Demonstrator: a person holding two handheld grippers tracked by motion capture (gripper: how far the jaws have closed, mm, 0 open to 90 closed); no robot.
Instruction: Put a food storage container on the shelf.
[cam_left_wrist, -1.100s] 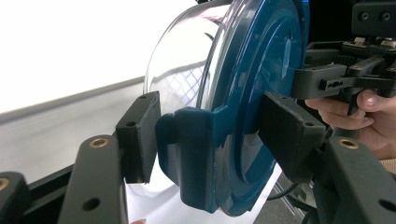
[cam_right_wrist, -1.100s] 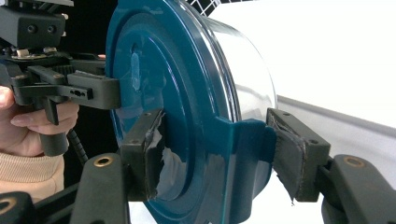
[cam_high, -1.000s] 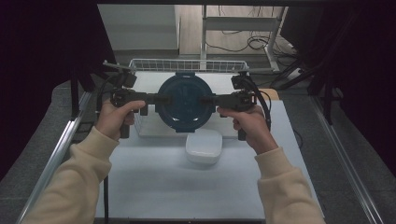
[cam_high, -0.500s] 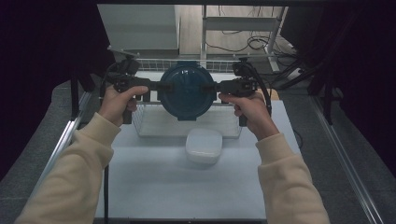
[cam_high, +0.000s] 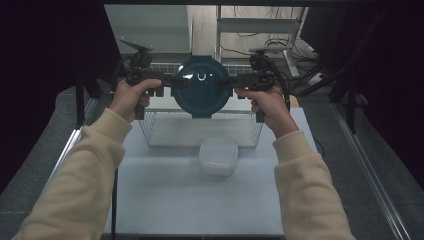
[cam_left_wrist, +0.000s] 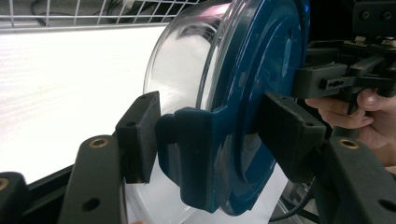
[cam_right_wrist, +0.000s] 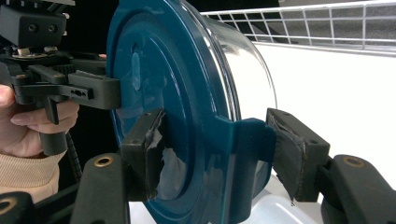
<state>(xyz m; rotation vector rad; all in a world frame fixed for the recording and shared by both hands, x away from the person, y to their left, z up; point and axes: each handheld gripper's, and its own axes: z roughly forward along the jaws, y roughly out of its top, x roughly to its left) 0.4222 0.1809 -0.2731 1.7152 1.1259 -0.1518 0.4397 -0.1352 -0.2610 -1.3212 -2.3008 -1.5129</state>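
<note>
Both grippers, left (cam_high: 172, 81) and right (cam_high: 227, 81), clench the side latches of the lidded bowl (cam_high: 201, 86), holding it in the air above the wire basket (cam_high: 150, 131), lid facing the person. Carrying step, I judge; next calls for lowering it level, toward 12 o'clock of the white box (cam_high: 218, 156).

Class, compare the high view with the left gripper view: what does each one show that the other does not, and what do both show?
High view alone: the wire basket on the table, the white lidded box before it, and both sleeves. Left gripper view alone: the left tool with its pads clamped on a blue latch at the container's rim, and the clear bowl under the lid. Both: the blue-lidded container tipped on edge, gripped on the opposite side by the right tool.
</note>
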